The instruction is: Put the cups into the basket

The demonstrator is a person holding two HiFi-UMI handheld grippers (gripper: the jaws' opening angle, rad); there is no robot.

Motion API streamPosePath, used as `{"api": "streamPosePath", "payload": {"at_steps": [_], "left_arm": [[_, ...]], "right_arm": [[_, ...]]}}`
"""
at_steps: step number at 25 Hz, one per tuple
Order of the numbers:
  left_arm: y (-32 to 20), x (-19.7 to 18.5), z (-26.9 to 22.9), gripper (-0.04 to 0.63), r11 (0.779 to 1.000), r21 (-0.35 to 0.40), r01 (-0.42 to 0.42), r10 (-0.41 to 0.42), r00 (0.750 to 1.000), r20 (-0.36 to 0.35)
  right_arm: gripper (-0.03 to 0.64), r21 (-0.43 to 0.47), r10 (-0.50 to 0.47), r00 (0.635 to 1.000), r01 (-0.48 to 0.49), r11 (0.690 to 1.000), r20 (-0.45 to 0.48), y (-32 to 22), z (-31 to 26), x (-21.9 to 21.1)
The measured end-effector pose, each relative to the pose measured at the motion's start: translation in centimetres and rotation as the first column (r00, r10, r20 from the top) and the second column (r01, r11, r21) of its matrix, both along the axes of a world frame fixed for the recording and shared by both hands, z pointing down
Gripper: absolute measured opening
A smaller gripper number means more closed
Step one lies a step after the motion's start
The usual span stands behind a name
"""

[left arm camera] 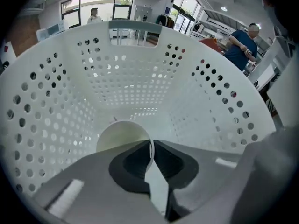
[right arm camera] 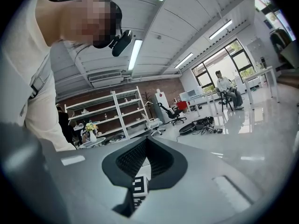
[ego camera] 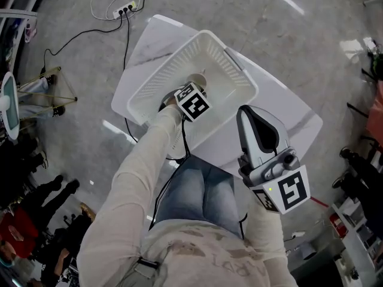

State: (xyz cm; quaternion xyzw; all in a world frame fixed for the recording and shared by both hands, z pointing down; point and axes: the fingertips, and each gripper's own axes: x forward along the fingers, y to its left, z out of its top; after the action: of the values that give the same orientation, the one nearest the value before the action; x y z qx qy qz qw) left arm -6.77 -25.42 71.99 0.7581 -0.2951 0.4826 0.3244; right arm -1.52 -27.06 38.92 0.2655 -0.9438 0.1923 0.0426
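Note:
A white perforated basket (ego camera: 240, 72) stands on a white table (ego camera: 288, 107). My left gripper (ego camera: 199, 86) reaches down into it and is shut on the rim of a pale cup (ego camera: 197, 78). In the left gripper view the cup (left arm camera: 120, 136) lies low in the basket (left arm camera: 117, 73), its thin wall pinched between the dark pads of my left gripper (left arm camera: 150, 149). My right gripper (ego camera: 246, 113) is held up near the person's body, away from the basket, pointing off the table. In the right gripper view my right gripper (right arm camera: 146, 143) is shut with nothing between its pads.
A power strip (ego camera: 124, 8) with cables lies on the floor beyond the table. People (ego camera: 36, 214) stand at the lower left and furniture lines the right edge. Shelving (right arm camera: 117, 113) and a seated person (right arm camera: 226, 90) show in the right gripper view.

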Motion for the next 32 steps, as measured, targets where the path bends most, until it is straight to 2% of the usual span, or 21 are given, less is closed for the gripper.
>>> {"api": "streamPosePath", "payload": {"at_steps": [7, 12, 19, 22, 27, 30, 32], "left_arm": [[-0.3, 0.2, 0.9, 0.031, 0.999, 0.015, -0.032, 0.032, 0.999, 0.014], [-0.2, 0.1, 0.2, 0.032, 0.995, 0.089, -0.042, 0.045, 0.998, -0.033], [0.3, 0.9, -1.3, 0.048, 0.989, 0.118, -0.085, 0.092, 0.994, -0.059], [-0.1, 1.1, -3.1, 0.002, 0.984, 0.17, -0.058, 0.071, 0.995, -0.075], [-0.4, 2.0, -7.4, 0.002, 0.973, 0.23, 0.013, 0.023, 0.988, -0.154], [-0.9, 2.6, -12.6, 0.0, 0.951, 0.293, 0.1, -0.026, 0.969, -0.247], [-1.2, 3.1, -17.3, 0.0, 0.923, 0.342, 0.178, -0.061, 0.943, -0.326]], "right_arm": [[0.023, -0.014, 0.001, 1.0, -0.001, 1.0, -0.009, -0.4, 1.0, 0.0], [0.023, -0.012, -0.008, 1.0, 0.007, 1.0, -0.008, -0.2, 0.9, -0.2], [0.023, 0.006, -0.019, 1.0, 0.019, 1.0, 0.001, -0.2, -0.3, -0.2], [0.023, 0.017, -0.028, 1.0, 0.028, 0.999, 0.003, 0.1, -1.0, -0.2], [0.023, 0.037, -0.037, 0.999, 0.036, 0.999, 0.013, 0.5, -2.6, 0.0], [0.023, 0.056, -0.044, 0.999, 0.043, 0.997, 0.019, 1.1, -4.3, 0.0], [0.023, 0.07, -0.05, 0.998, 0.048, 0.996, 0.025, 1.5, -5.5, 0.2]]}}
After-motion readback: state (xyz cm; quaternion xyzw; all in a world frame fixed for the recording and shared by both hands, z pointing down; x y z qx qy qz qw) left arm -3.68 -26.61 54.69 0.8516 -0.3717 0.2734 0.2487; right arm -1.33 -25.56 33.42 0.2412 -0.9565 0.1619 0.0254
